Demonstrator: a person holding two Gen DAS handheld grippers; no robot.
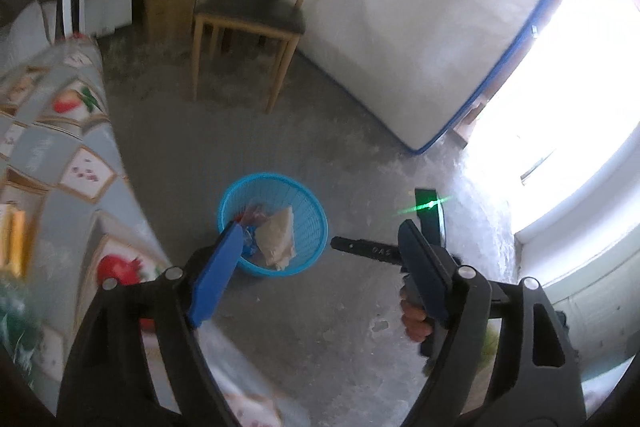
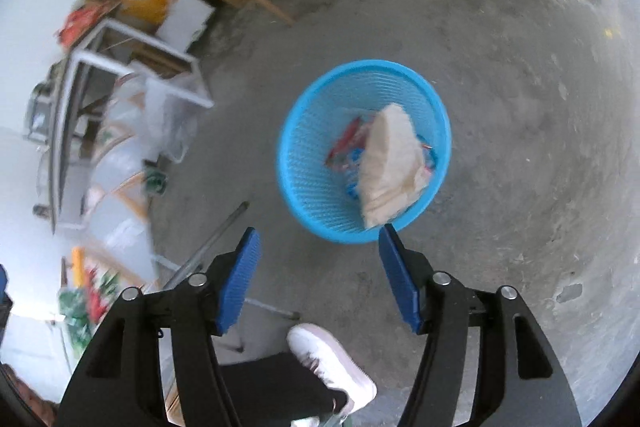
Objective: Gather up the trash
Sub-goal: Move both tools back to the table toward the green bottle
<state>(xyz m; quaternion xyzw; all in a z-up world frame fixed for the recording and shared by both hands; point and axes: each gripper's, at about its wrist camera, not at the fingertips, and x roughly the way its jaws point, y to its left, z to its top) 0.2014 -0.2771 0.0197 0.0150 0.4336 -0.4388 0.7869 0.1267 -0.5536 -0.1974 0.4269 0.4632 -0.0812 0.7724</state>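
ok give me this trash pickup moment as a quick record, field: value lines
left gripper: open, nothing between its fingers
right gripper: open, nothing between its fingers
bin: blue mesh basket standing on the concrete floor
bin contents: crumpled white paper on top of red and blue wrappers
nearby: wooden chair, mattress leaning upright, table with fruit-print cloth
person: white shoe visible below the right gripper
blur: both views smeared toward the edges, small items on the table unreadable

Blue plastic mesh basket (image 2: 320,187) on rough matt concrete floor (image 2: 520,107), holding crumpled paper (image 2: 390,163).
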